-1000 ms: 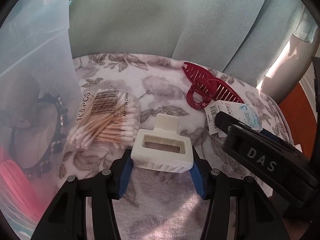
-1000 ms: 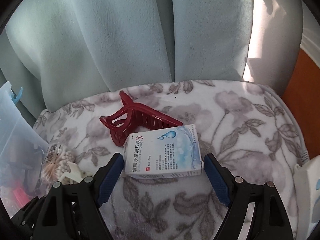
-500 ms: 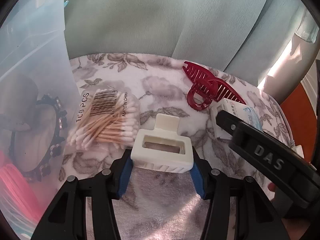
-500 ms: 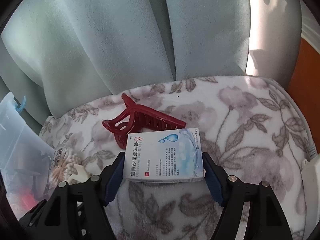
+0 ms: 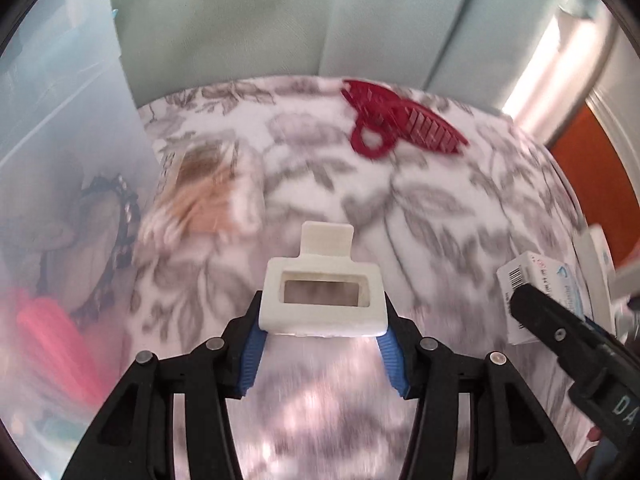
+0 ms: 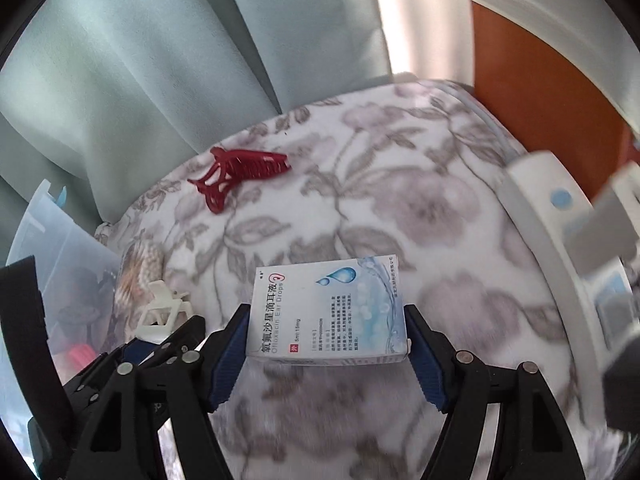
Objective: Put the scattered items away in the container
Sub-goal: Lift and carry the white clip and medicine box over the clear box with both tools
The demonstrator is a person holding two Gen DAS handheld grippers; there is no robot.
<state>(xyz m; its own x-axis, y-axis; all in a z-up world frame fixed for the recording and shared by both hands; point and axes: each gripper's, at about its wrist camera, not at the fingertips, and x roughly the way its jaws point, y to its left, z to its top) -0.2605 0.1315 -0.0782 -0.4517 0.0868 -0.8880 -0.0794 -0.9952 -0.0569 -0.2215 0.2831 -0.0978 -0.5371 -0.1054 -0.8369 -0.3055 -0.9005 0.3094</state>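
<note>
My left fingers point(image 5: 322, 346) are clamped on a white hair clip point(image 5: 322, 300), blue pads pressing both its sides and closing a touch tighter; the clip sits between them with its tab pointing away from me. My right fingers point(image 6: 326, 354) grip a white and blue ear drops box point(image 6: 330, 312) by its two short ends, label facing up, box lifted clear of the flowered blanket point(image 6: 400, 200). Both items are off the surface, held side by side; in the left view the box point(image 5: 548, 292) shows at the right edge behind a black finger of the right gripper. Not yet collected: a dark red hair claw point(image 5: 394, 128) lying far back on the blanket near the pale green curtain point(image 5: 260, 20), and a clear packet of cotton swabs point(image 5: 204, 196), blurred, lying just beside the container. The container point(image 5: 60, 140) is a translucent plastic bin at the left edge; through its wall I make out a black studded band point(image 5: 120, 216) and something pink point(image 5: 52, 340). In the right view the same bin point(image 6: 52, 240) stands at the left, with the red claw point(image 6: 240, 172) well apart from it. A white object with blue marks point(image 6: 540, 200) lies at the blanket's right edge; I cannot tell what it is.
</note>
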